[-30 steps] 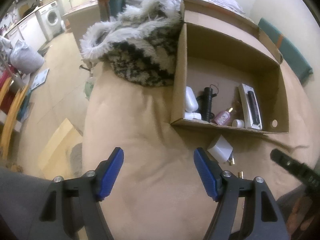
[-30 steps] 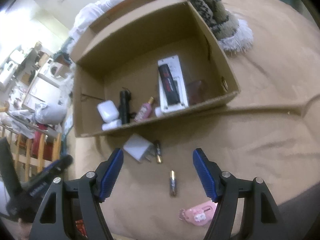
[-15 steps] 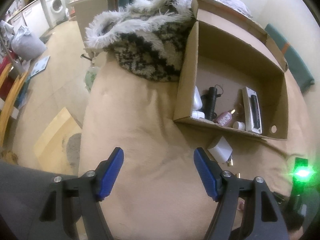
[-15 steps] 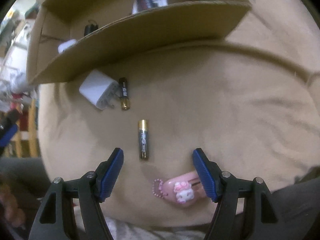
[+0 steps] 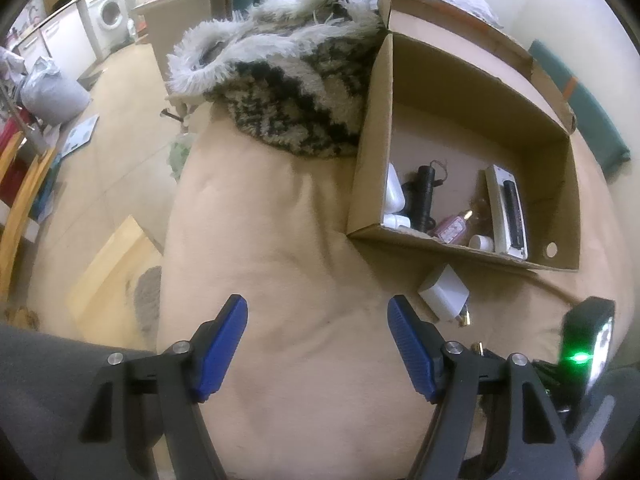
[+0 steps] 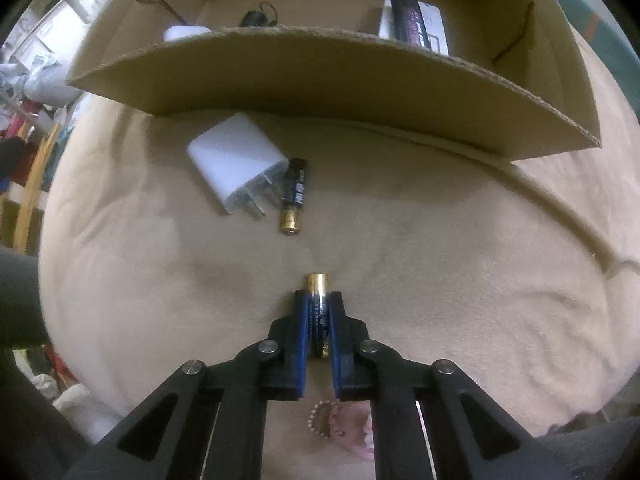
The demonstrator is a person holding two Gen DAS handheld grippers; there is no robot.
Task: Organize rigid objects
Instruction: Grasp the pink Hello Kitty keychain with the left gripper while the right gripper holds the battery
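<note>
My right gripper (image 6: 319,300) is shut on a black and gold battery (image 6: 318,285) that lies on the beige blanket (image 6: 440,240). A second battery (image 6: 294,200) lies further ahead beside a white charger plug (image 6: 236,160). Behind them stands an open cardboard box (image 6: 320,68). In the left wrist view the box (image 5: 368,176) holds a white case, a black torch (image 5: 426,196), a pink bottle (image 5: 452,226) and a boxed device (image 5: 508,212). My left gripper (image 5: 318,320) is open and empty above the blanket, left of the charger plug (image 5: 444,292).
A pink charm with beads (image 6: 344,428) lies under my right gripper. A shaggy black and white rug (image 5: 288,92) lies left of the box. The floor (image 5: 100,184), a wooden board (image 5: 112,280) and a washing machine (image 5: 110,16) are to the left.
My right gripper has moved down and forward and shut on the near battery. The left gripper has barely moved and stays open.
</note>
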